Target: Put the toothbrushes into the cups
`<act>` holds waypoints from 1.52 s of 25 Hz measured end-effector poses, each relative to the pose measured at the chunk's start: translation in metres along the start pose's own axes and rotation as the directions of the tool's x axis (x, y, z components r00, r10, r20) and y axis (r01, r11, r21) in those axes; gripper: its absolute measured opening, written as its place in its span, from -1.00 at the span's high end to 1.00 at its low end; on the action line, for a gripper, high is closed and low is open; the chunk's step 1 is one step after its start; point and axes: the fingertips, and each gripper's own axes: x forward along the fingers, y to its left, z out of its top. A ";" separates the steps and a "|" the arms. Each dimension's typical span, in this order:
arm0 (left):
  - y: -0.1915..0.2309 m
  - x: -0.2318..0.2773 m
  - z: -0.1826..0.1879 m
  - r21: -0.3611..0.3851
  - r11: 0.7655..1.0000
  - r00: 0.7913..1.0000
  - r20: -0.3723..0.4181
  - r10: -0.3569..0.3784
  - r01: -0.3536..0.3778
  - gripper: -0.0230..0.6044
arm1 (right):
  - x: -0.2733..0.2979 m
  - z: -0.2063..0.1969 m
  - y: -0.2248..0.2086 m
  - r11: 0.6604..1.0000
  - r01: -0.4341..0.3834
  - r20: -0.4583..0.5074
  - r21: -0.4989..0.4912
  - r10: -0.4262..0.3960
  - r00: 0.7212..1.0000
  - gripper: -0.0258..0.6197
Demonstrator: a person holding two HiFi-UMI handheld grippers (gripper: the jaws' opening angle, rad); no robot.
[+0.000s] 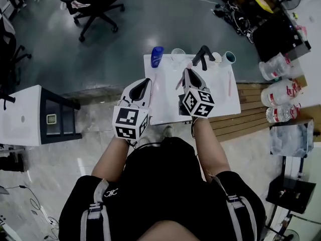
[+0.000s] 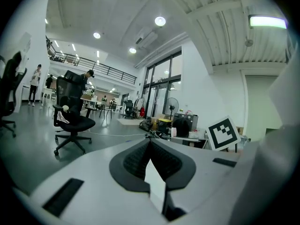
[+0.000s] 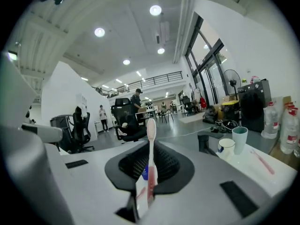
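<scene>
black office chair (image 1: 95, 1) on grey floor (image 1: 165, 24), clear plastic bottles (image 1: 280, 92) at right

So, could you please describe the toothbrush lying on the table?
Find the white table before the person. The pink toothbrush lies flat near its right edge, just this side of the teal cup. Unlike the held toothbrush in the right gripper, it lies loose.

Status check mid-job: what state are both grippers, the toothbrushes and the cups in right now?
pink toothbrush: held upright, head up.
right gripper: shut on pink toothbrush.
left gripper: shut, nothing between the jaws.
second toothbrush: lying flat, not in a cup.
teal cup: upright, no toothbrush in it.
white cup: upright, no toothbrush in it.
blue cup: no toothbrush in it.
</scene>
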 end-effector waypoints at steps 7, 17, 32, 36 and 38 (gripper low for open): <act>-0.022 0.014 -0.004 0.022 1.000 1.000 -0.003 0.015 -0.015 0.88 | -0.004 0.040 -0.026 0.999 -0.032 0.157 -0.008 0.033 0.987 0.79; -0.029 0.057 0.012 0.032 0.997 0.997 0.013 0.076 -0.077 0.88 | 0.042 0.072 -0.063 0.997 -0.070 0.224 -0.026 0.074 0.972 0.80; -0.004 0.104 -0.002 0.008 0.980 0.978 -0.049 0.200 -0.200 0.88 | 0.133 0.051 -0.088 0.990 -0.125 0.170 -0.066 0.134 0.976 0.79; 0.003 0.116 -0.006 0.003 0.976 0.973 -0.067 0.219 -0.220 0.88 | 0.152 0.036 -0.095 0.990 -0.127 0.136 -0.058 0.134 0.982 0.79; 0.006 0.120 -0.008 -0.003 0.974 0.971 -0.074 0.228 -0.229 0.88 | 0.158 0.029 -0.097 0.990 -0.127 0.118 -0.060 0.134 0.984 0.79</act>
